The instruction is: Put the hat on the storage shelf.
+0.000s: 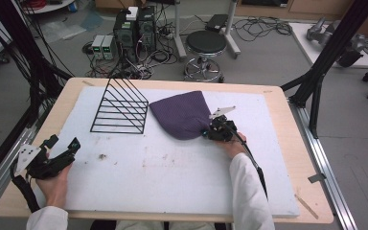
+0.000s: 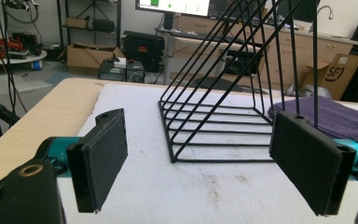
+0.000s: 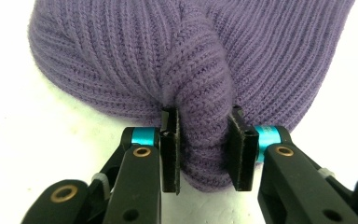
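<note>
Purple ribbed knit cap [image 1: 182, 114] lies flat on the white foam mat [image 1: 172, 167] that covers the light wooden table [image 1: 287, 143], a little right of the mat's middle and toward its far edge. The right gripper [image 1: 206, 132] sits at the cap's near right corner, and the right gripper view shows its two black padded jaws pinched on a bunched fold of the knit [image 3: 200, 116]; the wool bulges up between the pads and hangs slightly below them. A black cable trails back from this gripper along the white sleeve [image 1: 247, 191].

Just left of the cap stands a black wire rack of triangular shape [image 1: 121, 111], its slanted rods rising to a peak at the far side. The cap's left edge lies very near the rack's base; from above it is hard to say whether the two touch. In the left gripper view the rack [image 2: 223, 93] stands directly ahead, with a strip of the purple cap [image 2: 335, 116] visible behind its right side.

The left gripper [image 1: 62, 144] rests at the mat's near left corner, well apart from cap and rack, its jaws spread wide with nothing between them. Small brownish stains [image 1: 101, 156] mark the mat between the two hands.

Beyond the table, a round black stool [image 1: 205, 45], computer towers [image 1: 134, 28] and tangled cables stand on the grey floor.
</note>
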